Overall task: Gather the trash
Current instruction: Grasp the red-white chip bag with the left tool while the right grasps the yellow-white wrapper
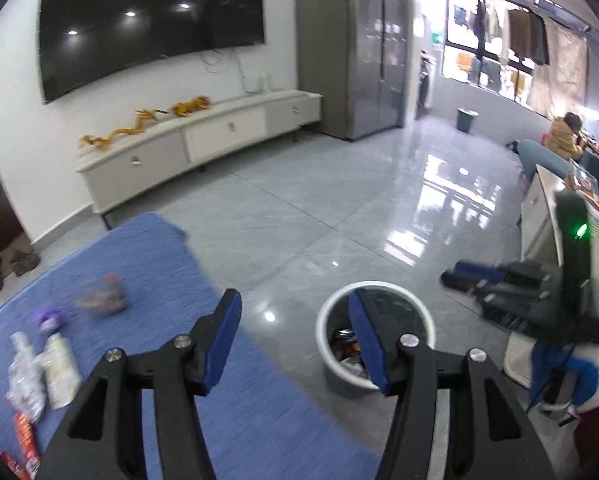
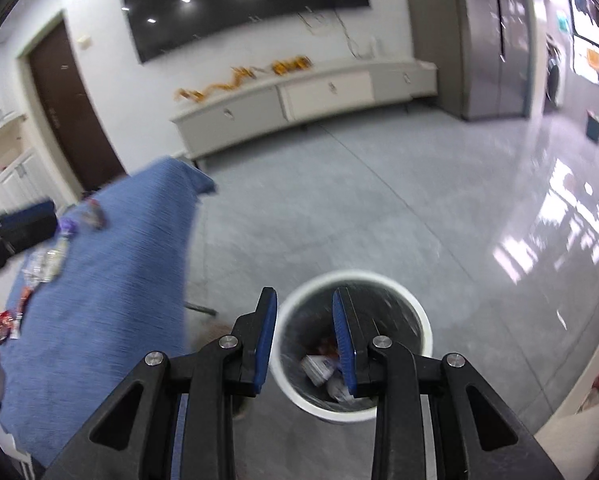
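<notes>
A white-rimmed grey trash bin [image 1: 327,320] stands on the floor beside a table with a blue cloth [image 1: 151,264]; it also shows in the right wrist view [image 2: 403,284] with wrappers inside. My left gripper [image 1: 295,308] is open and empty above the table's edge and the bin. My right gripper [image 2: 304,300] is open and empty over the bin; it shows in the left wrist view [image 1: 455,276]. Trash lies on the cloth: crumpled clear bags [image 1: 27,376], a pale packet [image 1: 61,368], a purple wrapper [image 1: 50,318], a blurred bag [image 1: 103,296], a red wrapper [image 1: 25,440].
Glossy grey tile floor [image 1: 339,200] lies beyond. A white TV cabinet [image 1: 195,140] stands under a wall TV. A white table [image 1: 539,216] and a seated person [image 1: 565,136] are at the right. A small bin [image 1: 465,119] stands far back.
</notes>
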`<action>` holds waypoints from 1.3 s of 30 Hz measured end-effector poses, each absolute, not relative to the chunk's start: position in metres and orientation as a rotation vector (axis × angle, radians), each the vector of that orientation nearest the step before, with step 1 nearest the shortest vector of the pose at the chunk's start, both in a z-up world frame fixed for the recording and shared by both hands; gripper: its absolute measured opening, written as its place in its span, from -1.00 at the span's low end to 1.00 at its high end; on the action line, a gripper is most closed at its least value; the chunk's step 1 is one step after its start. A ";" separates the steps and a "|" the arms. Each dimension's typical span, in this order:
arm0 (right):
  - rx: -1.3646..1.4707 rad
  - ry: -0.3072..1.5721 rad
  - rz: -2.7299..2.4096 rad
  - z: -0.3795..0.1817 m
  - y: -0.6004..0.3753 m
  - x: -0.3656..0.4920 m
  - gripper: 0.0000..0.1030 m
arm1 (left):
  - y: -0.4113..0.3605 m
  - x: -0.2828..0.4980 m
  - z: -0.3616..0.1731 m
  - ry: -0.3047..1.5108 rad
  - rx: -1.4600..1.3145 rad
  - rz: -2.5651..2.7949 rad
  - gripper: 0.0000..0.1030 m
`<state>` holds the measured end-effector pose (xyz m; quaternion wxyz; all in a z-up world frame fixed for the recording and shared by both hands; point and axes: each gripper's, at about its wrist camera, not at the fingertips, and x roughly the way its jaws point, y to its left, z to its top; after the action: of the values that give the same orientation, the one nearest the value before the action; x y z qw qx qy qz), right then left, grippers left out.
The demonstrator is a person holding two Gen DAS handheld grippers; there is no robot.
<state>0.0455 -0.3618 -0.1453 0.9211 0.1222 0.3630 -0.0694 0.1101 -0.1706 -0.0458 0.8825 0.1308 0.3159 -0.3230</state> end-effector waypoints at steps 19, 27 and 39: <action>0.169 0.641 0.187 -0.033 -0.197 0.075 -0.44 | 0.100 0.089 -0.068 0.648 0.078 -0.302 0.05; 0.219 0.735 0.280 -0.064 -0.126 0.133 -0.44 | 0.168 0.114 -0.111 0.721 0.122 -0.163 0.28; 0.173 0.954 0.401 -0.150 -0.035 0.242 -0.44 | 0.167 0.176 -0.161 0.821 0.199 -0.098 0.34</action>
<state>0.2420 -0.0351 -0.1505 0.8655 0.0826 0.4556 0.1912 0.1757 0.1673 -0.1605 0.9109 0.0967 0.3984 -0.0474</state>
